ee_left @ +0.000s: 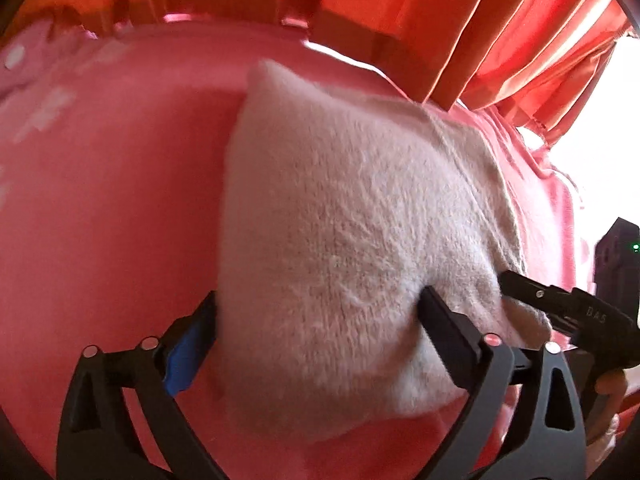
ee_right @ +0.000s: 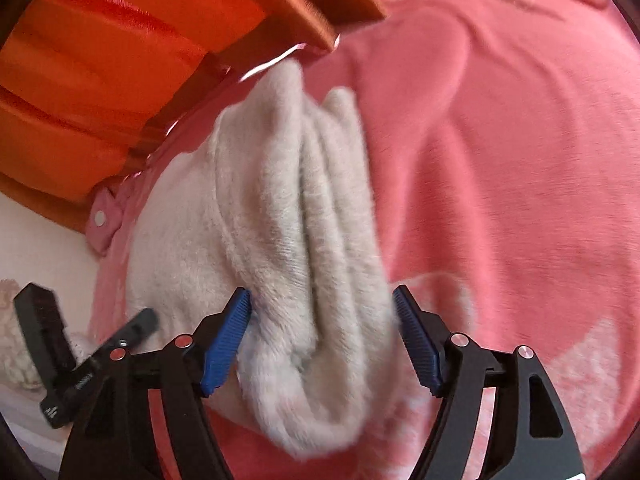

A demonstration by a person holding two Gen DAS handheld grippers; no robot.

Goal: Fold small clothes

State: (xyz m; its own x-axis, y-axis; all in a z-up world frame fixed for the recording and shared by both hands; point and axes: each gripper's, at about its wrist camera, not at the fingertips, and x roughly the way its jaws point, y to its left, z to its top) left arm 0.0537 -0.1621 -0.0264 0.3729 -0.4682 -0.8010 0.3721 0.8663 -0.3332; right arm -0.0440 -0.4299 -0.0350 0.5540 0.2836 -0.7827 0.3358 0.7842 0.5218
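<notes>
Left gripper [ee_left: 318, 316]: black plastic frame w/ triangular cutouts, round silver rivets, blue ribbed pad seen on one finger. Right gripper [ee_right: 322, 328]: same black frame, silver rivets, both pads [ee_right: 224, 344] blue & ribbed. White lettering is printed on its side; a bit of skin is glimpsed behind.

The fluffy garment [ee_left: 352, 216] was off-white, plain and unpatterned. The cloth [ee_left: 112, 200] beneath it was salmon pink, bearing pale pink-white blotches; a pink tab [ee_right: 105, 216] at its edge carried a white snap. The curtain [ee_left: 500, 28] behind was orange-red. The left tool [ee_left: 316, 320] and right tool [ee_right: 322, 340] were black, with ribbed blue pads [ee_right: 226, 344].
</notes>
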